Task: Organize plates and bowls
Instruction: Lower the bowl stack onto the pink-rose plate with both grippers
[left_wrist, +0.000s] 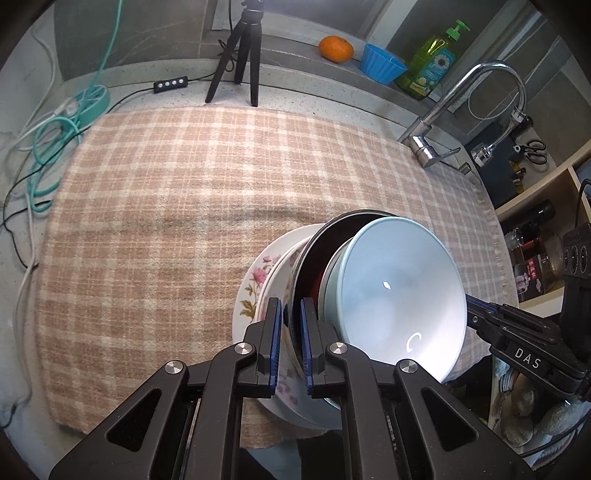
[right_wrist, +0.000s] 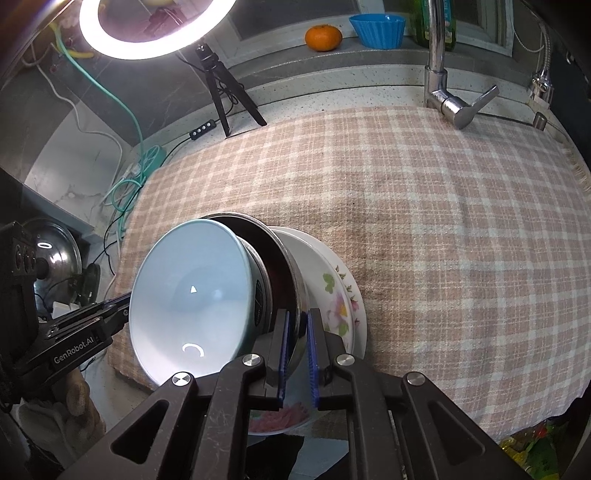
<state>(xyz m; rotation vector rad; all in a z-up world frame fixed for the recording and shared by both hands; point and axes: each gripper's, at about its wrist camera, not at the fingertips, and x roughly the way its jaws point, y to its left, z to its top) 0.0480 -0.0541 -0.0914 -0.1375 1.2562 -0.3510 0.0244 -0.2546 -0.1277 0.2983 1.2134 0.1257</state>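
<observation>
A steel bowl (left_wrist: 317, 251) (right_wrist: 273, 251) with a dark inside sits on a stack of floral plates (left_wrist: 255, 280) (right_wrist: 340, 295) near the front edge of a checked cloth (left_wrist: 166, 203). Nested in it, tilted, is a light blue bowl (left_wrist: 399, 288) (right_wrist: 192, 288). My left gripper (left_wrist: 291, 317) is shut on the steel bowl's rim, one pad inside and one outside. On the opposite side, my right gripper (right_wrist: 297, 325) is shut on the same rim. Each gripper shows in the other's view: the right gripper (left_wrist: 480, 310) and the left gripper (right_wrist: 122, 306) reach in behind the blue bowl.
A black tripod (left_wrist: 240, 55) stands at the cloth's back edge under a ring light (right_wrist: 155, 29). An orange (left_wrist: 335, 48), a blue cup (left_wrist: 382, 62) and a soap bottle (left_wrist: 430, 59) line the sill. A faucet (left_wrist: 461, 110) rises at the back right; cables (left_wrist: 55, 147) lie left.
</observation>
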